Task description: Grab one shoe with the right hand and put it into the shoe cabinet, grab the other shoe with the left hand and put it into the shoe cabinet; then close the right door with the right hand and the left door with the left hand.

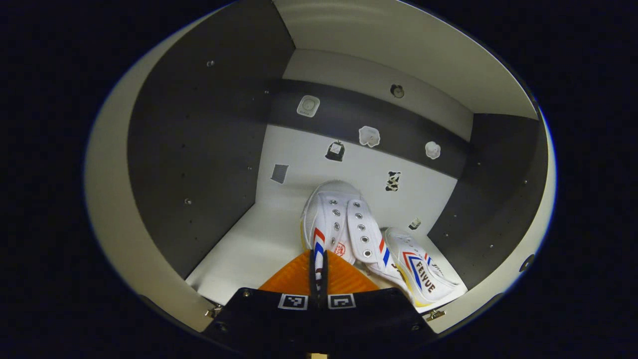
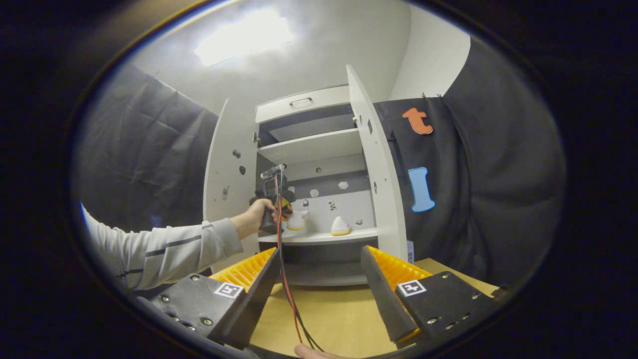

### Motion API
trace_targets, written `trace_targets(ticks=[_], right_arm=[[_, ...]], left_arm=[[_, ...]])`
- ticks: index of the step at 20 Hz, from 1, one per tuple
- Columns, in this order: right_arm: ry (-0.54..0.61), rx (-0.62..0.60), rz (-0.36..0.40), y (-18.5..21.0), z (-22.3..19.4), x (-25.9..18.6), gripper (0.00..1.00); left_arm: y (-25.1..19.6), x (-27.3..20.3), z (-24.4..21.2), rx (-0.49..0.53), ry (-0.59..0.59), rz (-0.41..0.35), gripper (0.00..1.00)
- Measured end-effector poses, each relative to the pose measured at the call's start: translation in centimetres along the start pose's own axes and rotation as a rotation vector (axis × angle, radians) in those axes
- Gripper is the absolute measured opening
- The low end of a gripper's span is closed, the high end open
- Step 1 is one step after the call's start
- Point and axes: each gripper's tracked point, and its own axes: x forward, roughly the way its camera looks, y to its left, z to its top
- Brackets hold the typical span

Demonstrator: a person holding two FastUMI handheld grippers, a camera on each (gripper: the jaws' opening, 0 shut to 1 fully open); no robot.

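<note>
One white shoe [image 1: 331, 219] with red and blue stripes sits on the white shelf [image 1: 249, 244] inside the shoe cabinet [image 2: 319, 149]. The left gripper [image 1: 319, 269] has its orange fingers pressed tight on the back edge of this shoe. The other shoe [image 1: 418, 269] lies on the same shelf, just beside the first one, tipped on its side near the cabinet's dark wall. Far off from the cabinet, over a wooden table [image 2: 339, 309], the right gripper [image 2: 319, 279] has its fingers spread wide and holds nothing. Both cabinet doors are open. A hand [image 2: 256, 214] in a grey sleeve [image 2: 164, 249] reaches to the shelf
</note>
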Motion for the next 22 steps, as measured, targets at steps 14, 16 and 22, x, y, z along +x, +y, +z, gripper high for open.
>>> trace_targets(ticks=[14, 16, 22], right_arm=[[0.038, -0.001, -0.070, -1.2, -2.5, 1.5, 0.96], [0.041, -0.031, -0.111, -1.7, -2.9, 1.5, 0.96], [0.041, -0.052, -0.122, -0.9, -3.3, 0.8, 0.97]], left_arm=[[1.2, 3.5, -2.5, 0.006, 0.088, -0.047, 0.02], [1.2, 2.8, -2.2, 0.031, 0.076, -0.049, 0.10], [2.4, -0.4, -0.8, 0.092, -0.005, 0.004, 0.82]])
